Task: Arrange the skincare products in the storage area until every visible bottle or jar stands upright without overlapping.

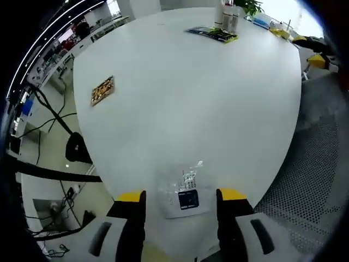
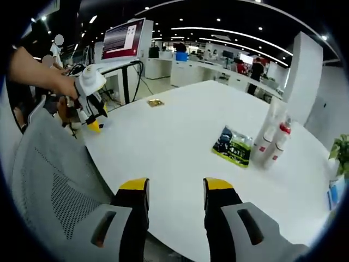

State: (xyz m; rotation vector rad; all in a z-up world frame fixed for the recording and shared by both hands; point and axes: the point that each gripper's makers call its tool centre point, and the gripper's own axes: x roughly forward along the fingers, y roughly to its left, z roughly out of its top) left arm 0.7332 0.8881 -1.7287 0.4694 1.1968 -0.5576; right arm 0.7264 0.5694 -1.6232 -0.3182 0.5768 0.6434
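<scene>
My left gripper (image 1: 181, 195) is open just above the near edge of the white table (image 1: 185, 93); a small clear packet with a dark label (image 1: 185, 191) lies between its jaws. Far across the table stand two white bottles (image 1: 229, 21) beside a dark green packet (image 1: 214, 34). In the right gripper view my right gripper (image 2: 175, 185) is open over the table edge with nothing between its jaws. Two white bottles with red bands (image 2: 271, 143) stand upright next to the green packet (image 2: 233, 145). The left gripper (image 2: 90, 103) appears at the left, held by a person's hand.
A small gold-brown packet (image 1: 102, 90) lies on the table's left part, seen also as the gold packet (image 2: 155, 102). A grey mesh chair (image 2: 49, 185) stands by the table edge. A potted plant (image 1: 248, 6) and yellow items (image 1: 281, 31) sit at the far end. Cables run on the floor (image 1: 54, 117).
</scene>
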